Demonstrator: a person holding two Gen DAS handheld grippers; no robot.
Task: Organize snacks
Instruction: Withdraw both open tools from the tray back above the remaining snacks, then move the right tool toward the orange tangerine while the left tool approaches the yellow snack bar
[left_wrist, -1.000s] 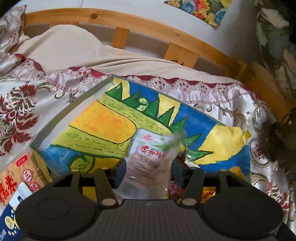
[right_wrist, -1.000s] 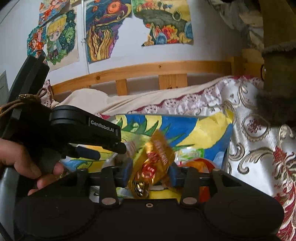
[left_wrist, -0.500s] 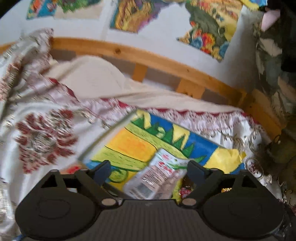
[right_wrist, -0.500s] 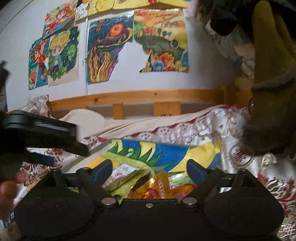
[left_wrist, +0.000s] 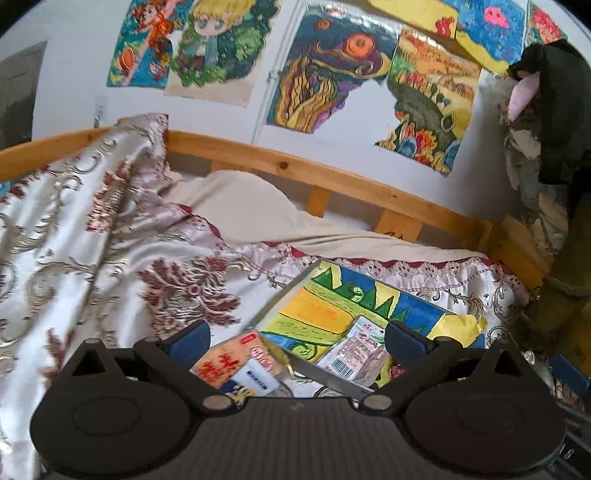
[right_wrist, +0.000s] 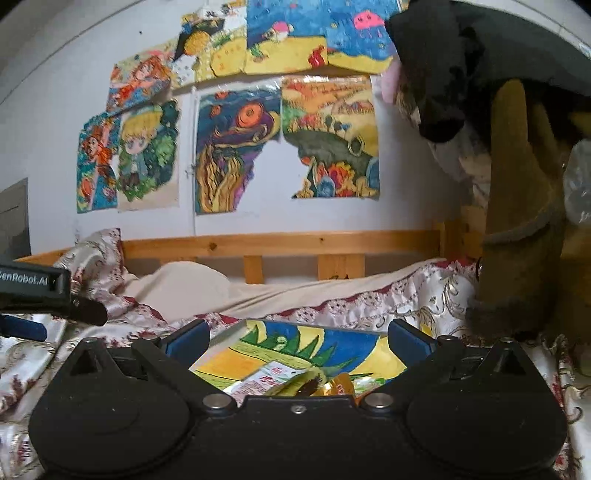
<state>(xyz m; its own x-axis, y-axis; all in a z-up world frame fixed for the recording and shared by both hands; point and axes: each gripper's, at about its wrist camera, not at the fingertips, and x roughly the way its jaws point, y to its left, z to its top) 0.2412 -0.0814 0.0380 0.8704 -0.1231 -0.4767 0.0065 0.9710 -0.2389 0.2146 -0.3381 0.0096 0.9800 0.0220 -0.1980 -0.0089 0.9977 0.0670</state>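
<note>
A second ago each claw was clenched on a snack over the painted box: the left one on a pale, see-through packet, the right one on a gold and red wrapper. Now both have let go. The left claw (left_wrist: 297, 338) has just been opening and stands spread wide with nothing between its blue pads (left_wrist: 186, 338); the right claw (right_wrist: 297, 338) has done the same. Both views have tipped up since then, so the drawings on the wall (right_wrist: 236, 155) and the wooden bed rail (left_wrist: 332, 177) now fill much of the picture, and the box sits low in each.

The pale packet (left_wrist: 354, 350) lies flat inside the box (left_wrist: 291, 295), on its painted floor of yellow, green and blue, barcode end nearest the left claw. From the right wrist the gold wrapper (right_wrist: 338, 387) lies among other snacks at the near end of the same box, just beside the pale packet, half hidden by the claw's body. An orange packet with red characters (left_wrist: 232, 363) lies outside the box on the flowered bedspread (left_wrist: 110, 258), touching or nearly touching its near corner. The tip of the left claw shows at the left edge of the right wrist view.
</note>
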